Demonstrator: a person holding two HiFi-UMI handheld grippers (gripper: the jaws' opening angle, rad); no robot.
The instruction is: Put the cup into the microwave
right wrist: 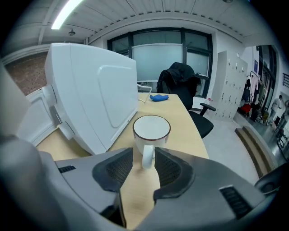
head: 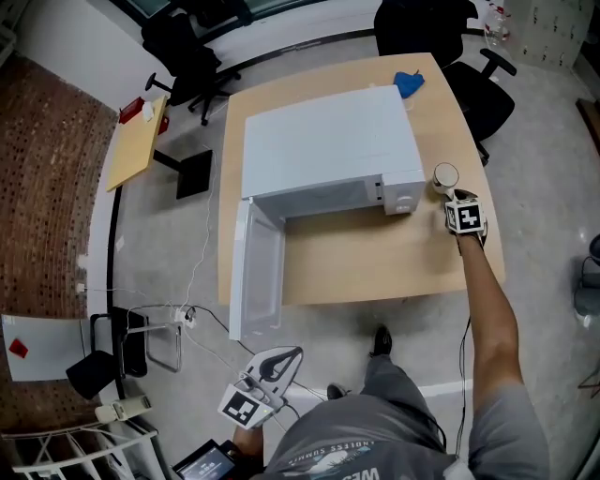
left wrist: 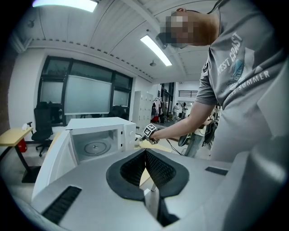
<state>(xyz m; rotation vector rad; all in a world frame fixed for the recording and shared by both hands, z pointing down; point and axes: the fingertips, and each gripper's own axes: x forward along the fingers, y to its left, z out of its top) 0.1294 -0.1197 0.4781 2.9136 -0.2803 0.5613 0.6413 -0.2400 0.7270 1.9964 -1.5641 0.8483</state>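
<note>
As one microwave (head: pixel 328 150) gapes, right gripper (right wrist: pixel 143 161) flanks one cup handle (right wrist: pixel 147 153), seemingly untouched.

Bright, even light is flooding all three views, shadows falling faint. A ceiling light strip (left wrist: pixel 156 49) is glowing upper centre in the left gripper view; a second strip (right wrist: pixel 67 12) is flaring upper left in the right. The microwave (head: pixel 328 141) top is glaring white overhead. Both gripper views are bowing at the edges, corners blackening, foreground softening.
</note>
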